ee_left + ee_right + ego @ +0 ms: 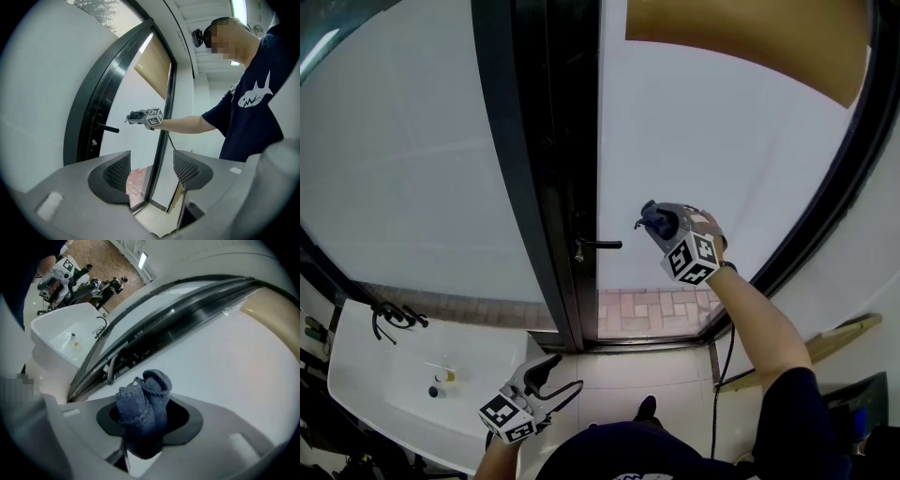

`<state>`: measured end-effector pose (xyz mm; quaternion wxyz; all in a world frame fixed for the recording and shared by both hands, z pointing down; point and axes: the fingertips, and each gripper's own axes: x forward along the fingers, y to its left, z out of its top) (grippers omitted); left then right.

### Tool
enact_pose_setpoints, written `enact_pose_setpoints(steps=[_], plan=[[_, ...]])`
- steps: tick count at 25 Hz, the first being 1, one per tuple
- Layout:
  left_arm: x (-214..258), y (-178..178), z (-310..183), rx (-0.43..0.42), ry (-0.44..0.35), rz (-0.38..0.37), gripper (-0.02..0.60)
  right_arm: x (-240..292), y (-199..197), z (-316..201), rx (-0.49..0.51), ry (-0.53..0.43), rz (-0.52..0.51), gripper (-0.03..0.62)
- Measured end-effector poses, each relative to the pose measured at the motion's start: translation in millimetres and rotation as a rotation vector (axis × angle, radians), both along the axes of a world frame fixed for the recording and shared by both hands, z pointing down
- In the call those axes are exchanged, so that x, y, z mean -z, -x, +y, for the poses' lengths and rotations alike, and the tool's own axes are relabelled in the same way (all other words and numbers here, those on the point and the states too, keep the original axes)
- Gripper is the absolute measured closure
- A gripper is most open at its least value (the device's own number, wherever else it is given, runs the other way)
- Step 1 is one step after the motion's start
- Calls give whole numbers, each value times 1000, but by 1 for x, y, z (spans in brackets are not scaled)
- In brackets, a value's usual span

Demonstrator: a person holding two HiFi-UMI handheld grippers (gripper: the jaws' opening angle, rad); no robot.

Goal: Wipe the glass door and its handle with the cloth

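Observation:
The glass door (722,150) stands in a black frame (539,169), with a black lever handle (598,245) on it. My right gripper (649,221) is shut on a bunched blue cloth (657,218). It is held up close to the pane, a little right of the handle and slightly above it. In the right gripper view the cloth (143,404) fills the jaws, and the handle (111,369) lies beyond it to the left. My left gripper (553,375) hangs low near my body, open, with nothing between its fingers (117,176).
A white sink (356,375) with a black tap (394,317) sits at the lower left, with small items in its basin. A brown blind (750,37) covers the pane's top. A wooden plank (834,337) lies on the floor at right.

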<state>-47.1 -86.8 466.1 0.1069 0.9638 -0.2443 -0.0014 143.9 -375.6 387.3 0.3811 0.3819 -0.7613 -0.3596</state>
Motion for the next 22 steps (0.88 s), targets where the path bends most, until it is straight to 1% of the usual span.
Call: enact_pose_setpoints(steps=[3, 5, 7, 9, 12, 16, 19, 22], plan=[[1, -2, 2, 6, -2, 2, 301, -3, 59, 0, 100, 19, 24, 437], [2, -3, 4, 12, -2, 3, 302, -14, 87, -5, 141, 42, 58, 437], [2, -3, 6, 20, -5, 4, 301, -28, 105, -13, 166, 65, 112, 437], [0, 0, 9, 27, -3, -1, 301, -42, 113, -23, 164, 79, 166, 437], [-5, 3, 14, 43, 11, -7, 301, -57, 111, -31, 150, 100, 214, 437], [-9, 3, 14, 47, 14, -19, 301, -63, 96, -31, 150, 100, 255, 437], [-8, 0, 13, 39, 13, -16, 301, -67, 73, -30, 126, 110, 251, 439], [-5, -5, 9, 23, 4, -13, 301, -72, 41, -28, 85, 117, 263, 439]])
